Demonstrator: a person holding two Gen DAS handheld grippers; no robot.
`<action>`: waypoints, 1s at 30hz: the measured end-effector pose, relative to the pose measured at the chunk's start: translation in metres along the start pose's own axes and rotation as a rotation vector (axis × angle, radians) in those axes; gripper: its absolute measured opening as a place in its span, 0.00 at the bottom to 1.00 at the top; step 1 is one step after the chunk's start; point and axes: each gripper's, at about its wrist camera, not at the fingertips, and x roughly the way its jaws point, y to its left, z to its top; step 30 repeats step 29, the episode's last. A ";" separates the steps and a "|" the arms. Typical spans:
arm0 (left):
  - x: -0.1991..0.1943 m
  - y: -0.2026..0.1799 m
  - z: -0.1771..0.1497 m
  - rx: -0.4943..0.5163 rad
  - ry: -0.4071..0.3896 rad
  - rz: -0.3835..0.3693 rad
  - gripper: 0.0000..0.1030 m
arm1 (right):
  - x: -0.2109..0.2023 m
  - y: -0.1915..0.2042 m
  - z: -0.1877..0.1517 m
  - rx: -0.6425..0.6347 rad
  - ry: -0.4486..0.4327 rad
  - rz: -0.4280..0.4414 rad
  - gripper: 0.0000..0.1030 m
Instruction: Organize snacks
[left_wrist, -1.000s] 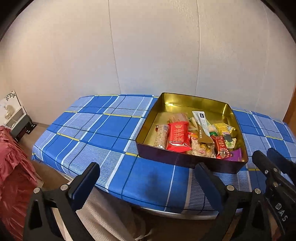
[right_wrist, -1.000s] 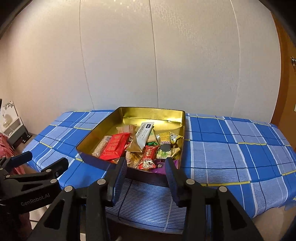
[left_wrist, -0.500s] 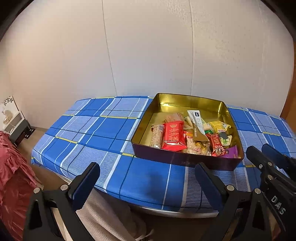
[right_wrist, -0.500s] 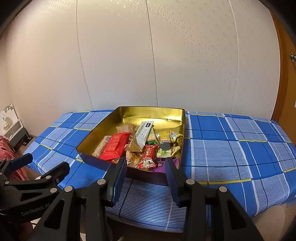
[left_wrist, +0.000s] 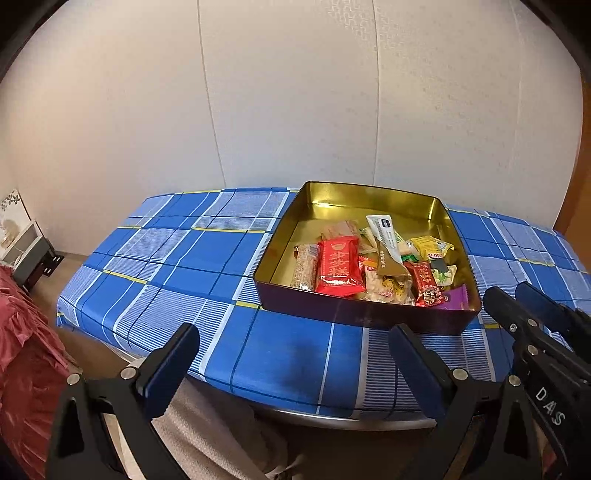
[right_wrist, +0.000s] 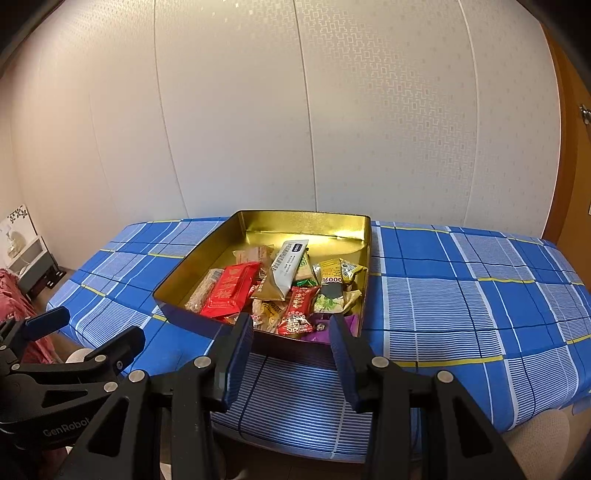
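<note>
A gold-lined tin (left_wrist: 369, 190) (right_wrist: 295, 229) with dark outer walls sits on the blue plaid table. Its near half holds several wrapped snacks: a red packet (left_wrist: 338, 266) (right_wrist: 231, 291), a long white sachet (left_wrist: 384, 236) (right_wrist: 290, 260), a yellow packet (left_wrist: 430, 247) (right_wrist: 332, 271) and a purple one (left_wrist: 456, 297). My left gripper (left_wrist: 293, 354) hovers at the table's near edge, left of the tin, open wide and empty. My right gripper (right_wrist: 291, 341) hangs just before the tin's near wall, its jaws a narrow gap apart with nothing between them.
The blue plaid cloth (left_wrist: 177, 266) (right_wrist: 461, 295) covers the table, with bare cloth left and right of the tin. A pale wall stands close behind. Red fabric (left_wrist: 22, 354) and a small white shelf (left_wrist: 22, 240) are at the left. A person's beige-clad lap (left_wrist: 207, 424) is below the table edge.
</note>
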 end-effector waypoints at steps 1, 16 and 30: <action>0.001 0.000 0.000 -0.001 0.003 -0.002 1.00 | 0.000 0.000 0.000 0.001 0.001 0.000 0.42; 0.007 0.003 0.002 -0.010 0.020 0.004 1.00 | 0.001 0.001 -0.001 0.000 0.006 0.004 0.42; 0.010 -0.001 0.001 -0.007 0.039 -0.018 1.00 | 0.003 -0.002 -0.002 0.015 0.014 0.005 0.42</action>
